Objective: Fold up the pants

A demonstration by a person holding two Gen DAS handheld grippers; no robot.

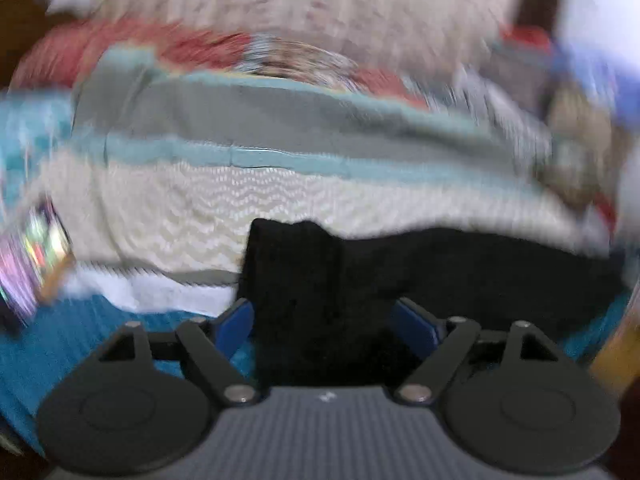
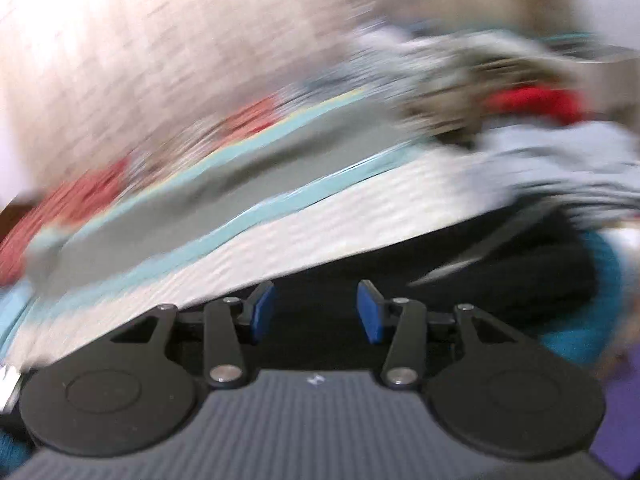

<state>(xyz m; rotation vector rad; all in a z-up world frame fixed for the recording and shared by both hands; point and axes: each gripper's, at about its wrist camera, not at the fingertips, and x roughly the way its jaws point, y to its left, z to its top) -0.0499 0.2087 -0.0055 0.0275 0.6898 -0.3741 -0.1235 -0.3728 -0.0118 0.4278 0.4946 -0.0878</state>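
The black pants [image 1: 400,276] lie on the bed in front of my left gripper [image 1: 324,324], whose blue pads [image 1: 236,326] stand wide apart over the pants' left end; nothing is between them. In the right wrist view the black pants [image 2: 460,264] lie under and ahead of my right gripper [image 2: 316,312], whose blue pads [image 2: 370,312] are also apart and hold nothing. Both views are blurred by motion.
The bed carries a cream, grey and light-blue striped blanket [image 1: 240,160] and a teal cover [image 1: 80,344]. A pile of mixed clothes [image 2: 500,92] lies at the far right. A colourful packet [image 1: 36,256] sits at the left edge. A pale patterned wall [image 1: 300,4] stands behind.
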